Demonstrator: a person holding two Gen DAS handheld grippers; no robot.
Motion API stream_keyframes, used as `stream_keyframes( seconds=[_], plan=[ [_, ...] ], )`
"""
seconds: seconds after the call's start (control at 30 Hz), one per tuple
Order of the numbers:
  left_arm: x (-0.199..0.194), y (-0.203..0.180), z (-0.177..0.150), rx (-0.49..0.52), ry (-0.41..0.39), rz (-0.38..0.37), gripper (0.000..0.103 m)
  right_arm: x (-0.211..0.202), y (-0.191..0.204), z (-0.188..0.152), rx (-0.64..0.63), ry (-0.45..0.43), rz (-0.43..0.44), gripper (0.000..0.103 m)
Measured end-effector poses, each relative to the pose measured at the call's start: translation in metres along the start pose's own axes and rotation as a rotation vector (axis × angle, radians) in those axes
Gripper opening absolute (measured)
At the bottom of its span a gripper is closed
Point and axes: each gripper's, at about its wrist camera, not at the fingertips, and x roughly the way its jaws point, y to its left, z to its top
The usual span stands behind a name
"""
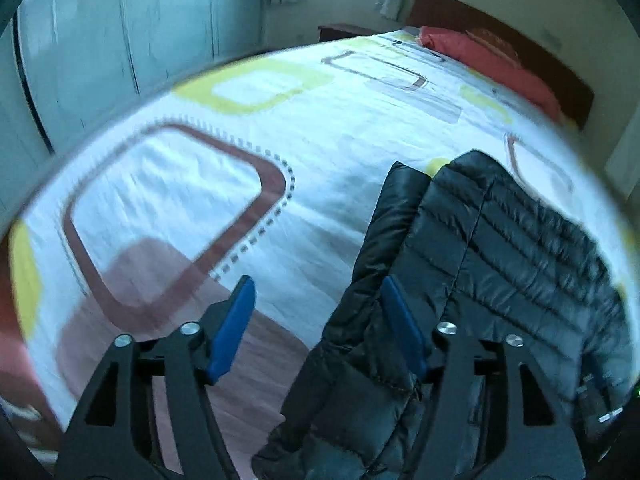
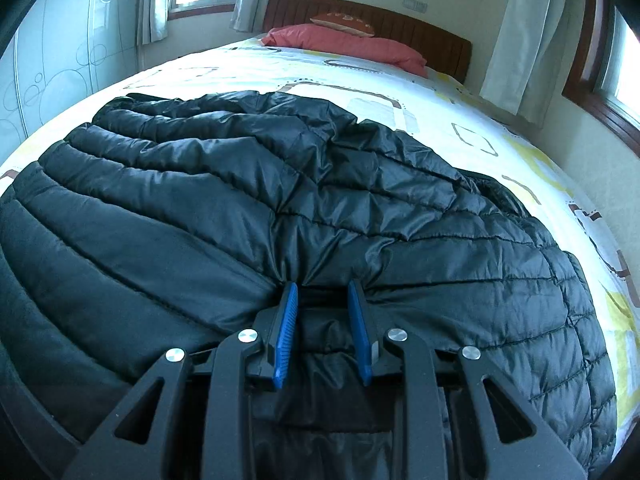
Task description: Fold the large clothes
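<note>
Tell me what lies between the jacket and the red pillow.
Only bare patterned bedspread separates the jacket from the red pillow; the right wrist view shows this best.

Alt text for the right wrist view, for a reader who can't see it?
The right gripper pinches a bunched fold of a black quilted puffer jacket spread over a patterned bedsheet. A pink pillow lies by the wooden headboard.
</note>
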Motion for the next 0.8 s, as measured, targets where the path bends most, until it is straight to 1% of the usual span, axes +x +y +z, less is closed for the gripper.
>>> stream_keyframes(
  seconds=[0.03, 0.07, 0.1, 0.17, 0.2, 0.27, 0.3, 0.33, 0.37, 0.43, 0.5, 0.53, 0.6, 0.67, 0.7, 0.73, 0.8],
  plan=[
    [0.004, 0.006, -0.001, -0.053, 0.033, -0.052, 0.073, 0.0, 0.0, 0.0, 0.0, 0.001, 0.0, 0.027],
    [0.007, 0.012, -0.001, -0.096, 0.058, -0.097, 0.073, 0.0, 0.0, 0.0, 0.0, 0.0, 0.0, 0.027],
    [0.009, 0.018, -0.004, -0.136, 0.07, -0.139, 0.073, 0.0, -0.001, 0.0, 0.0, 0.0, 0.0, 0.027],
    [0.012, 0.026, -0.007, -0.185, 0.084, -0.193, 0.075, 0.001, -0.001, 0.0, -0.001, 0.0, 0.0, 0.027],
    [0.017, 0.031, -0.01, -0.221, 0.103, -0.245, 0.076, 0.001, -0.001, 0.0, -0.001, 0.0, -0.001, 0.027],
    [0.028, 0.033, -0.014, -0.27, 0.155, -0.333, 0.077, 0.0, -0.001, 0.0, -0.003, -0.001, -0.003, 0.027],
    [0.034, 0.033, -0.016, -0.288, 0.184, -0.37, 0.077, 0.001, -0.001, 0.0, -0.002, -0.001, -0.002, 0.027],
    [0.042, 0.029, -0.017, -0.297, 0.22, -0.422, 0.079, 0.001, -0.001, 0.0, -0.001, 0.0, 0.0, 0.027],
    [0.048, 0.025, -0.018, -0.294, 0.246, -0.441, 0.08, 0.001, -0.001, 0.0, -0.001, 0.0, 0.001, 0.027],
    [0.056, 0.021, -0.019, -0.289, 0.256, -0.45, 0.082, 0.001, -0.001, 0.0, -0.001, 0.0, -0.001, 0.027],
    [0.062, 0.02, -0.018, -0.307, 0.265, -0.463, 0.086, 0.001, -0.001, 0.0, -0.002, 0.0, -0.002, 0.027],
    [0.064, 0.02, -0.017, -0.328, 0.271, -0.468, 0.086, 0.001, -0.001, 0.0, -0.002, -0.001, -0.002, 0.027],
    [0.064, 0.016, -0.016, -0.329, 0.269, -0.462, 0.086, 0.0, 0.001, 0.0, -0.006, -0.002, -0.009, 0.027],
    [0.06, 0.006, -0.016, -0.285, 0.25, -0.464, 0.069, -0.002, 0.003, 0.0, -0.009, -0.003, -0.016, 0.027],
    [0.056, 0.0, -0.017, -0.257, 0.245, -0.481, 0.055, -0.002, 0.003, 0.001, -0.009, -0.004, -0.016, 0.027],
    [0.056, -0.001, -0.014, -0.246, 0.237, -0.48, 0.049, -0.002, 0.003, 0.001, -0.008, -0.004, -0.015, 0.027],
    [0.052, -0.008, -0.012, -0.212, 0.21, -0.458, 0.047, -0.002, 0.004, 0.001, -0.009, -0.003, -0.018, 0.027]
  ],
)
